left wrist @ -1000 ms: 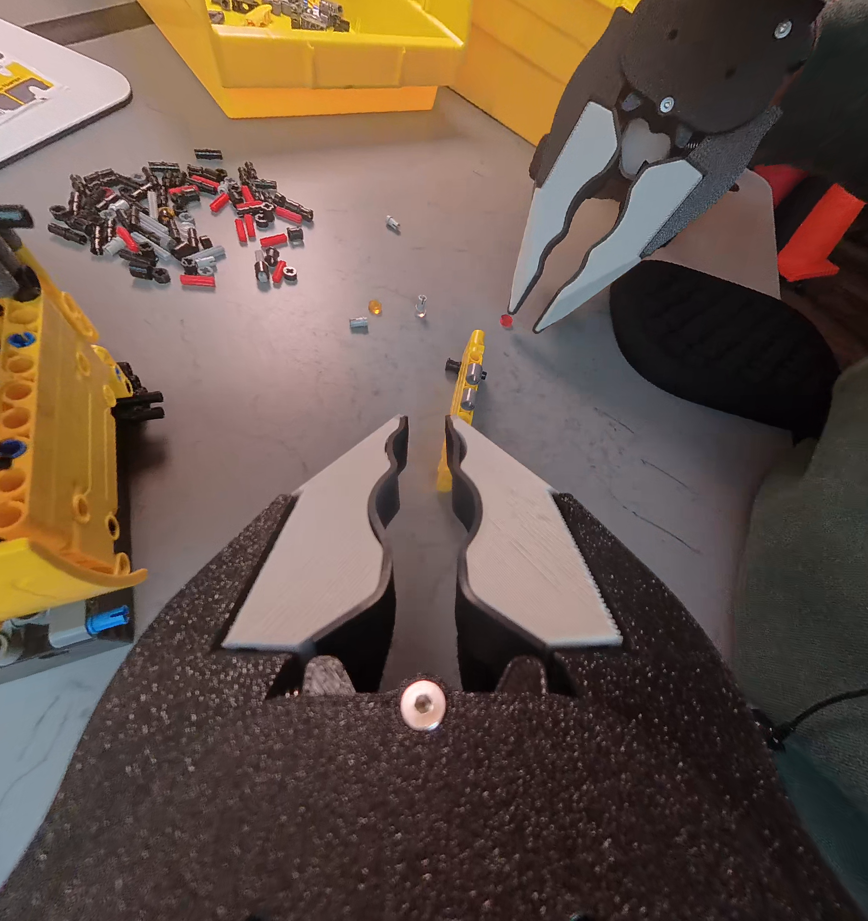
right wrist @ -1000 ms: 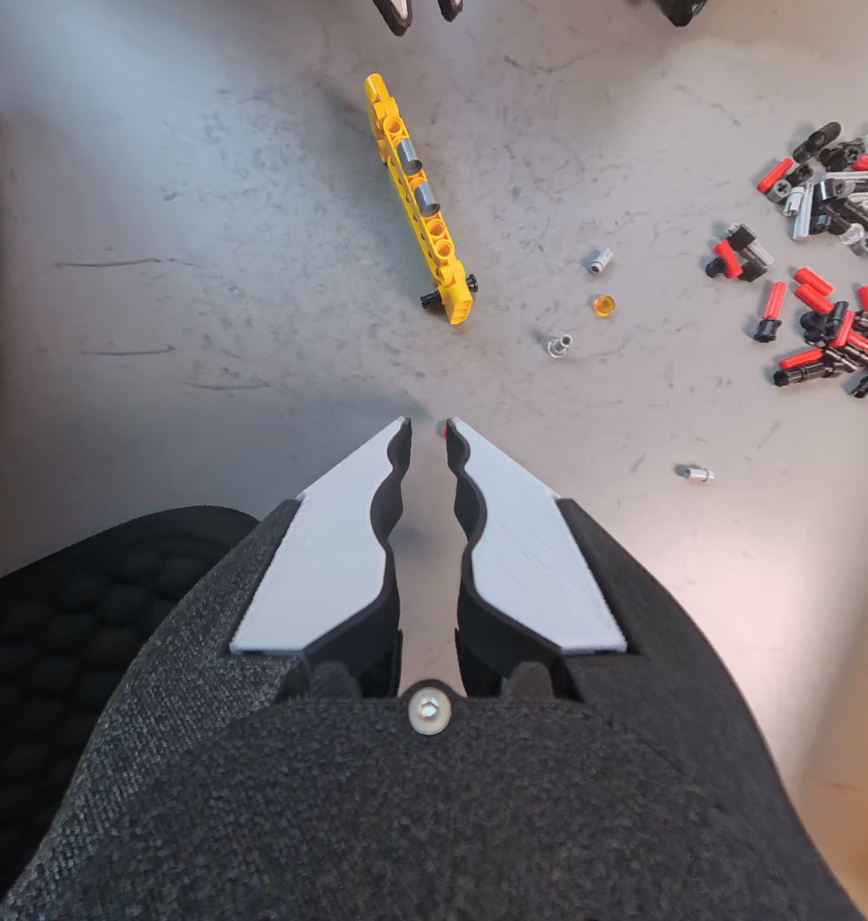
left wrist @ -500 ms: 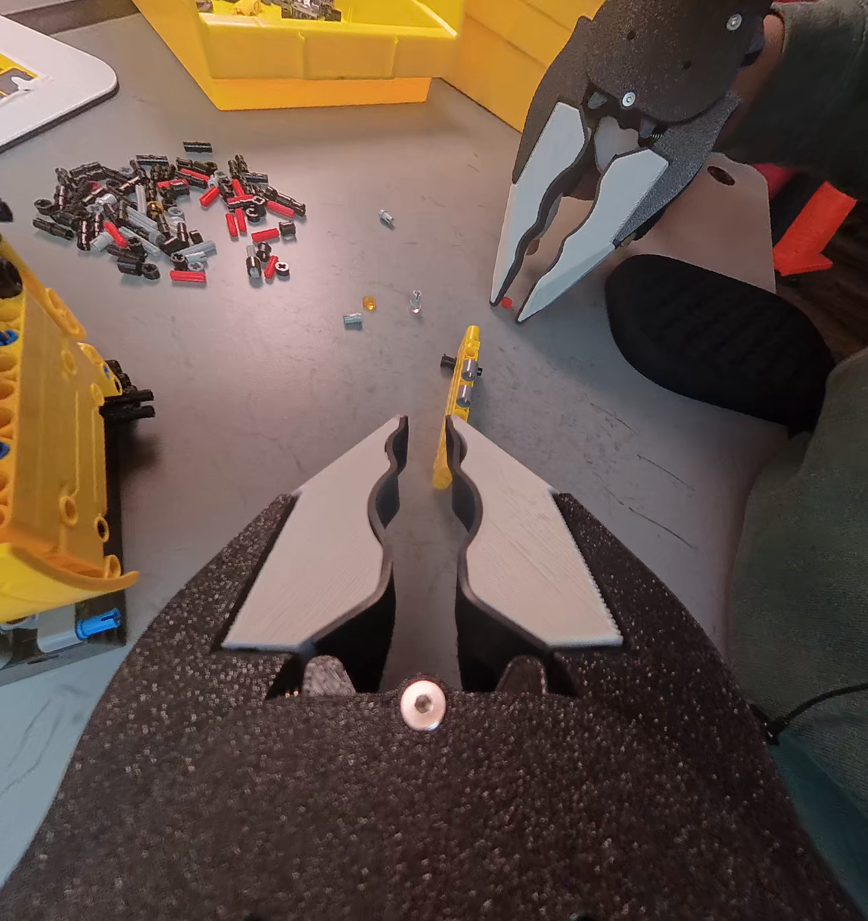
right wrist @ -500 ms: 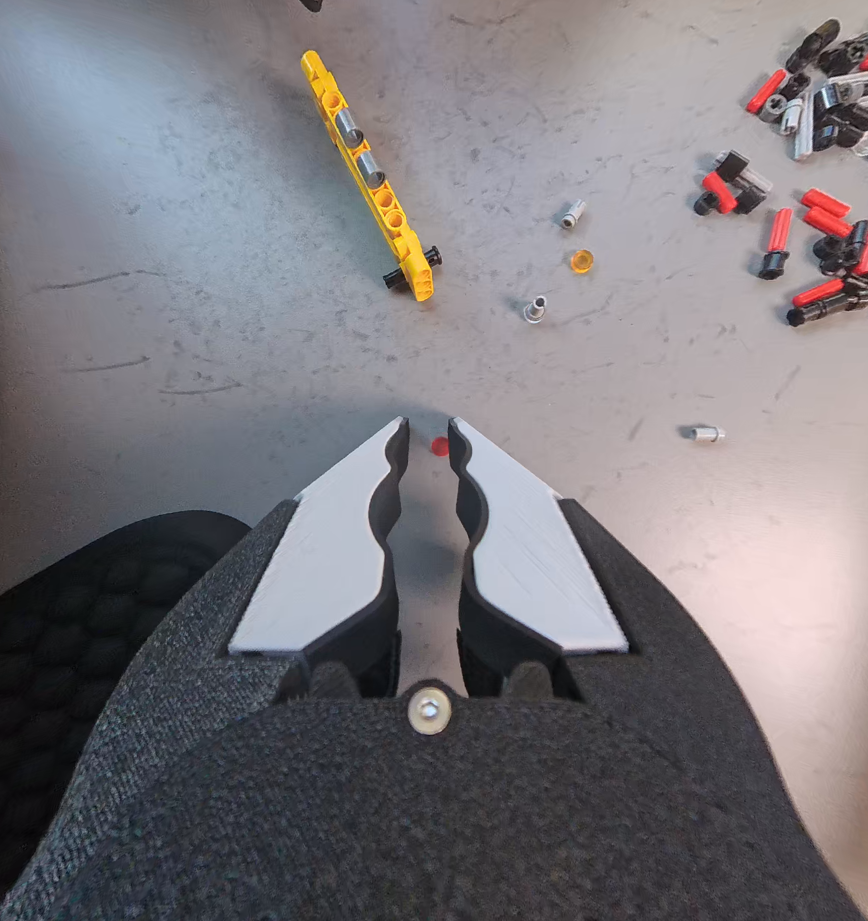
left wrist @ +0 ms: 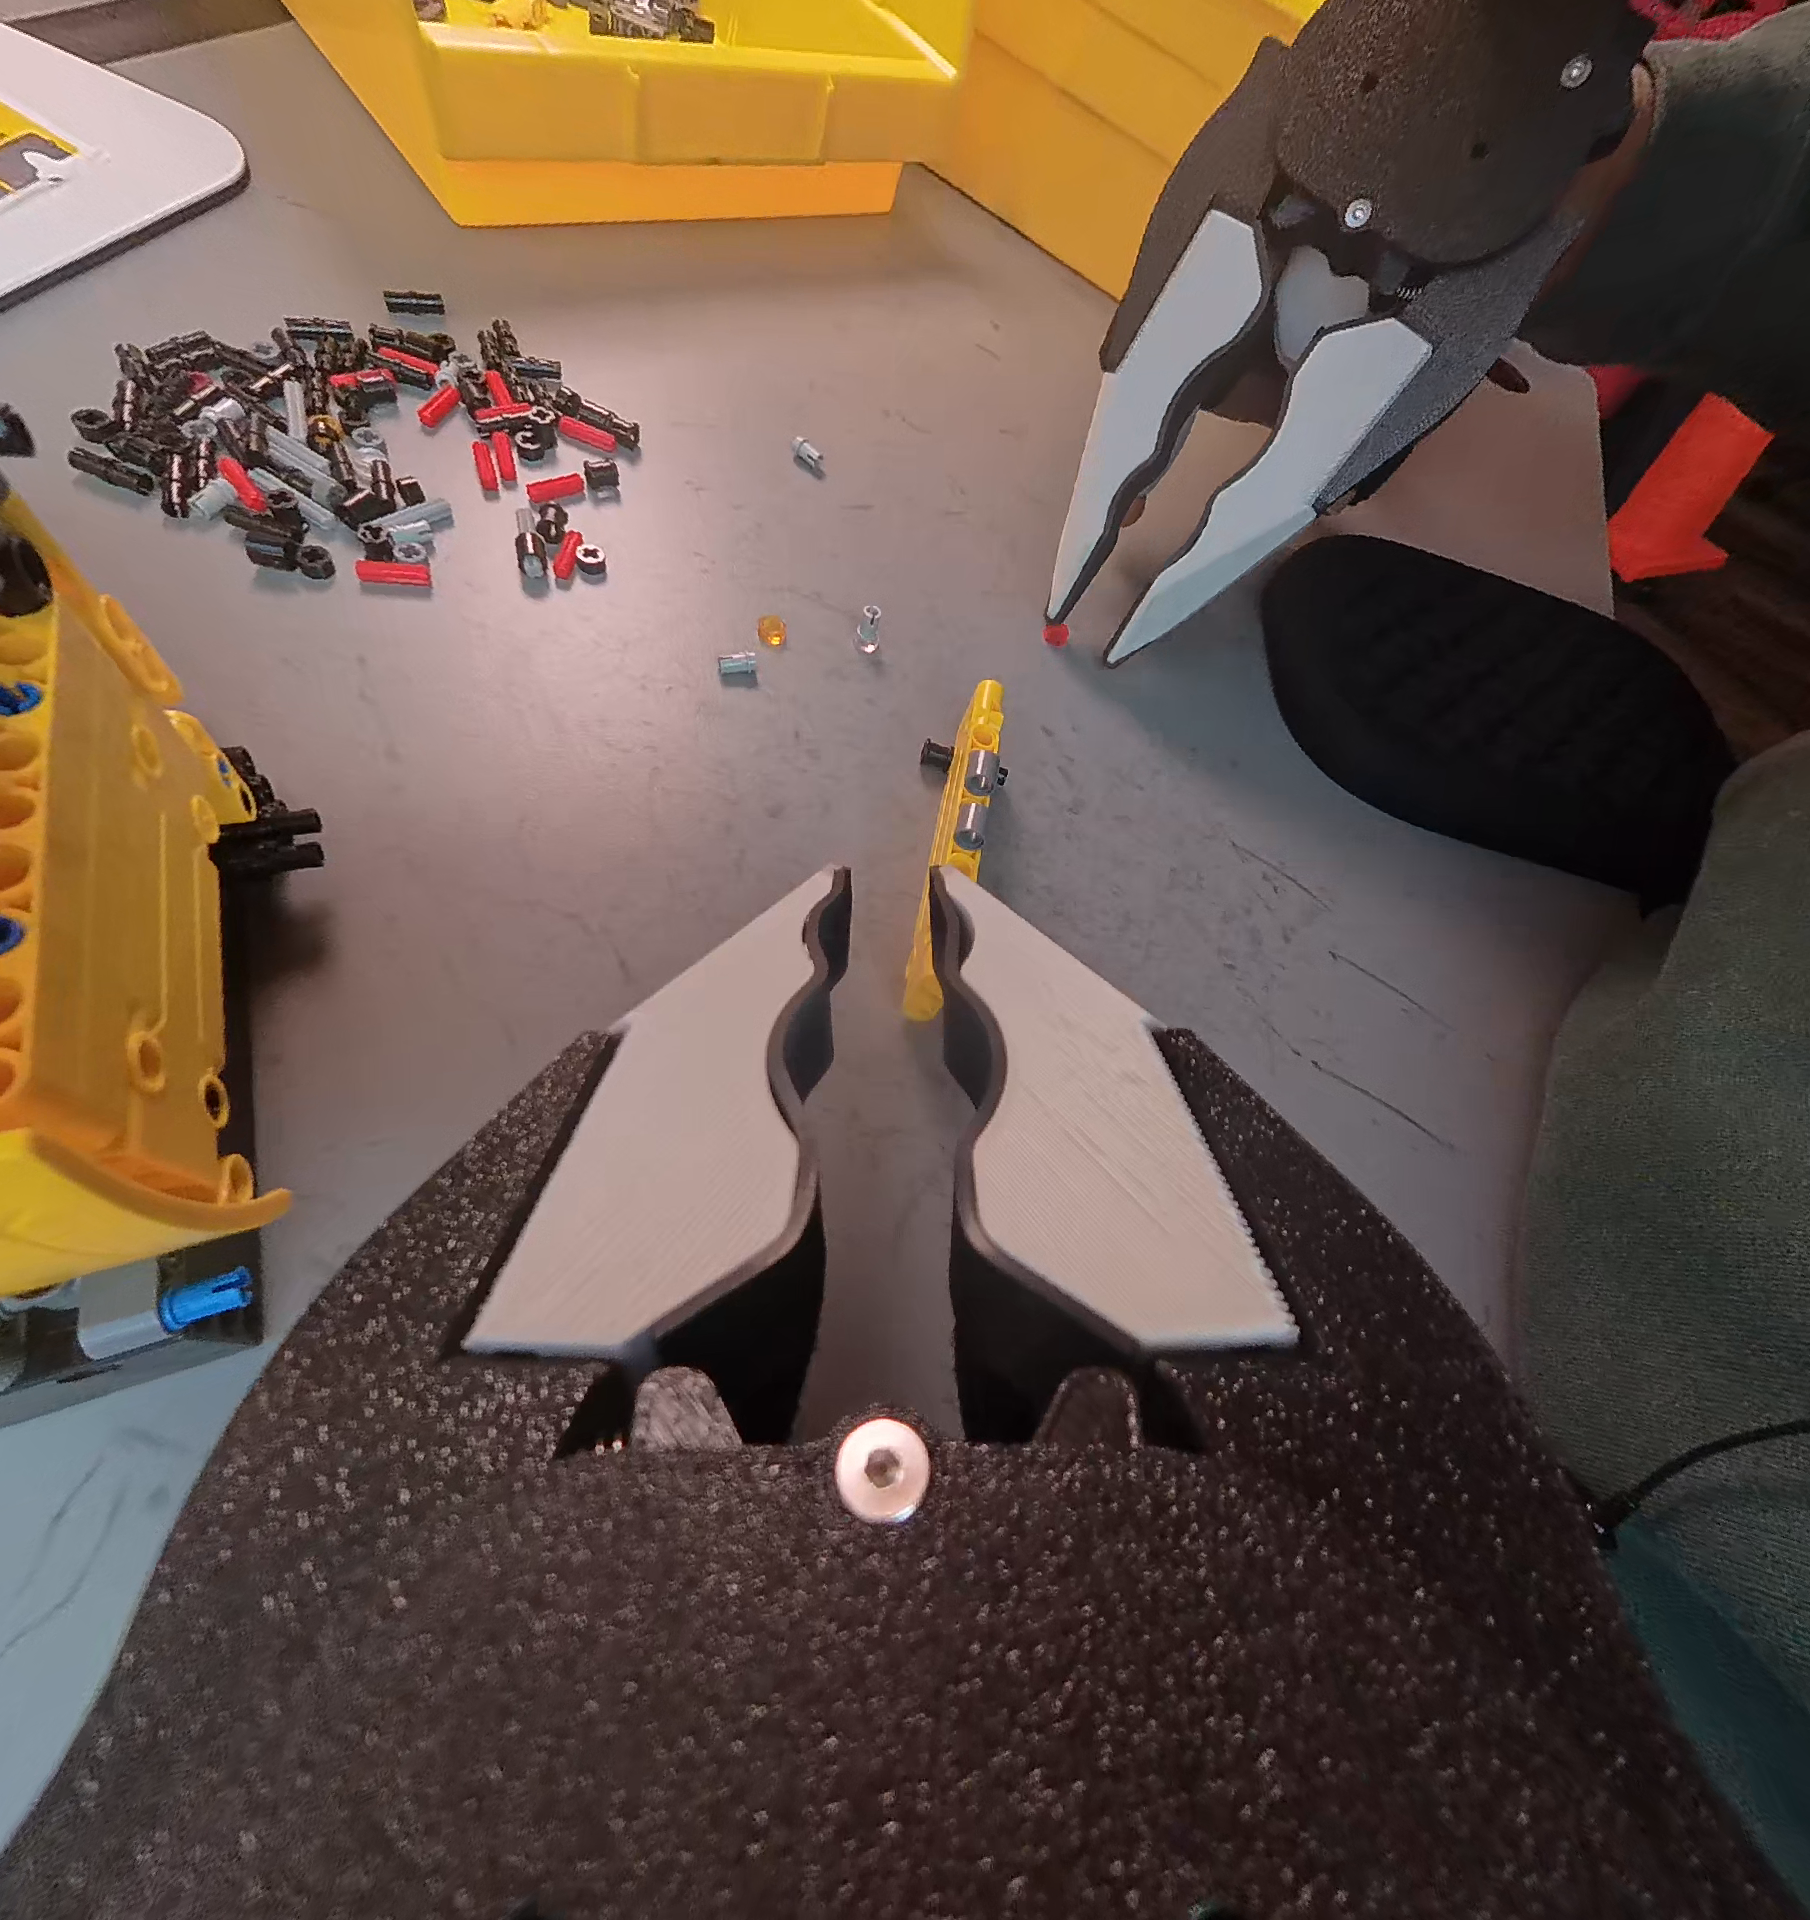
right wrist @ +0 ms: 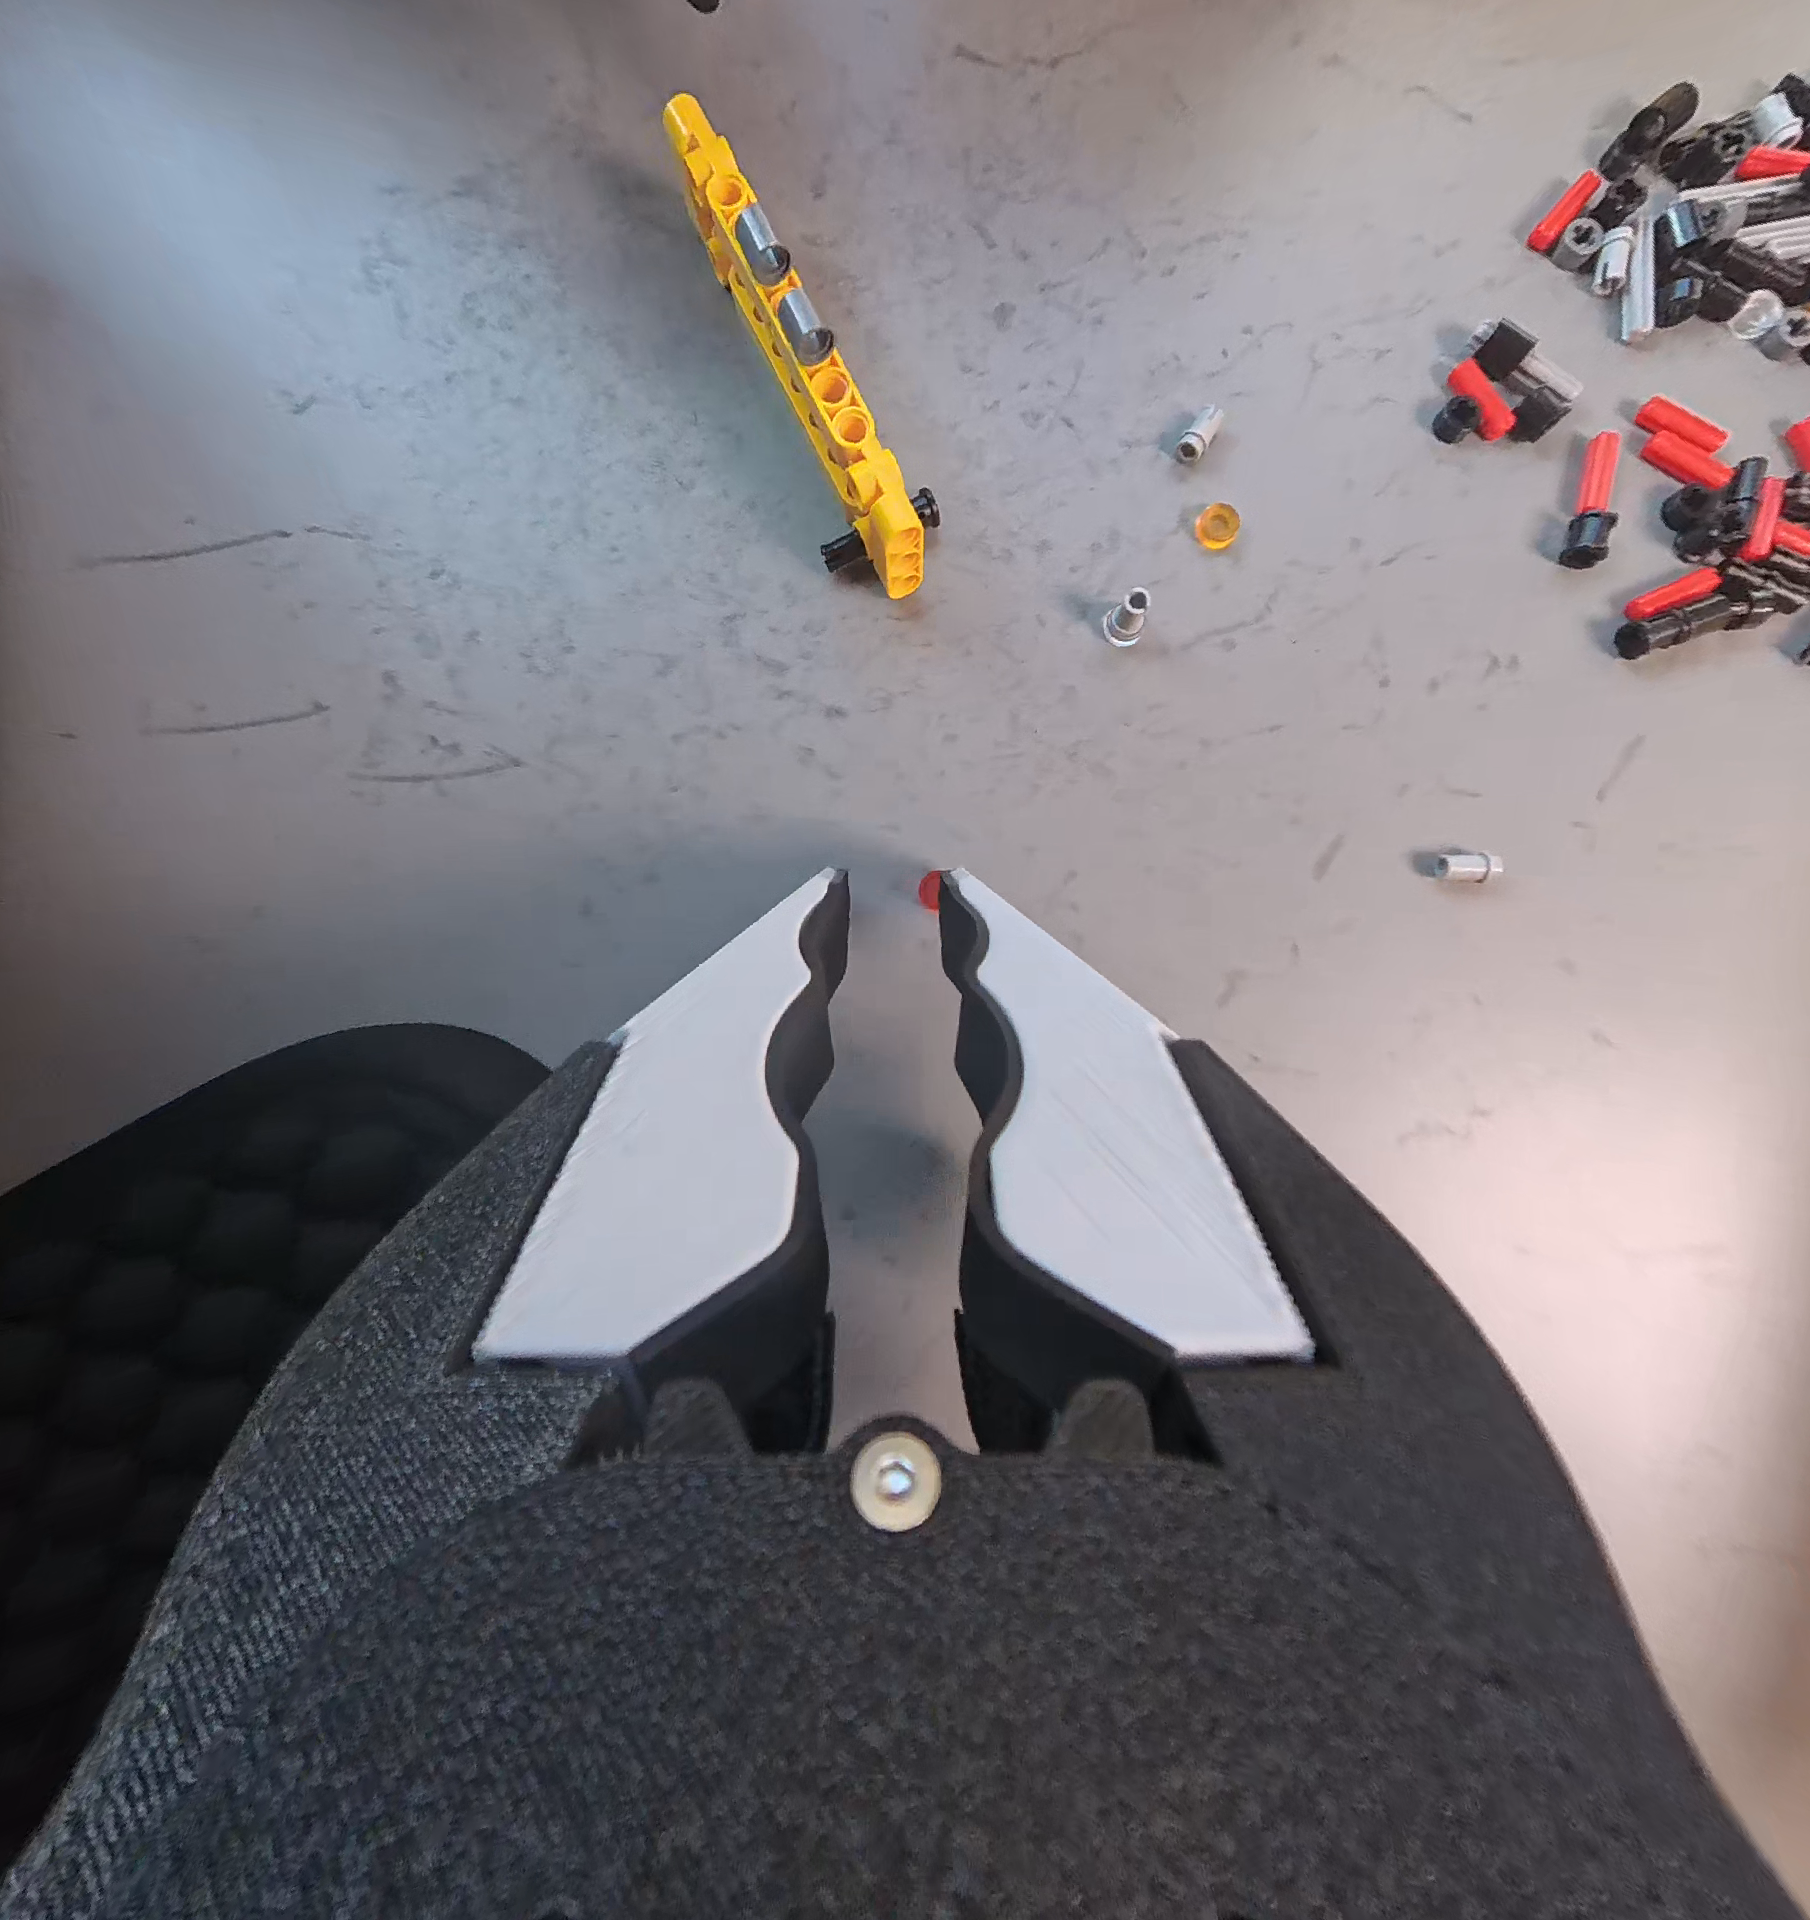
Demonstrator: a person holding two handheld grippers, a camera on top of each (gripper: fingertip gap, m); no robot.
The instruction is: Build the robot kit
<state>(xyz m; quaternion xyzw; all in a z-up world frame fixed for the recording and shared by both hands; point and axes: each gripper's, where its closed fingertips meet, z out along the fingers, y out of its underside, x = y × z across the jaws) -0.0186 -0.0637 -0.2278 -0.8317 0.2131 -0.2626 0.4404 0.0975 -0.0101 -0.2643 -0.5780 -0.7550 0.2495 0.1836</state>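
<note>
- The left gripper (left wrist: 888, 883) has a black speckled body, with 1 silver screw in the middle.
- Its 2 fingers (left wrist: 672, 1143) have light grey flat tops and black wavy inner edges.
- The right gripper (right wrist: 893, 883) has the same shape, with a dark grey body.
- A dark green sleeve (left wrist: 1711, 1195) has a thin black cable on it.

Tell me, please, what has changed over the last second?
The right gripper has shifted slightly around the tiny red piece, which now lies against one fingertip, not gripped. The left gripper stays open over the yellow beam. The loose pins and the table are unchanged.
</note>
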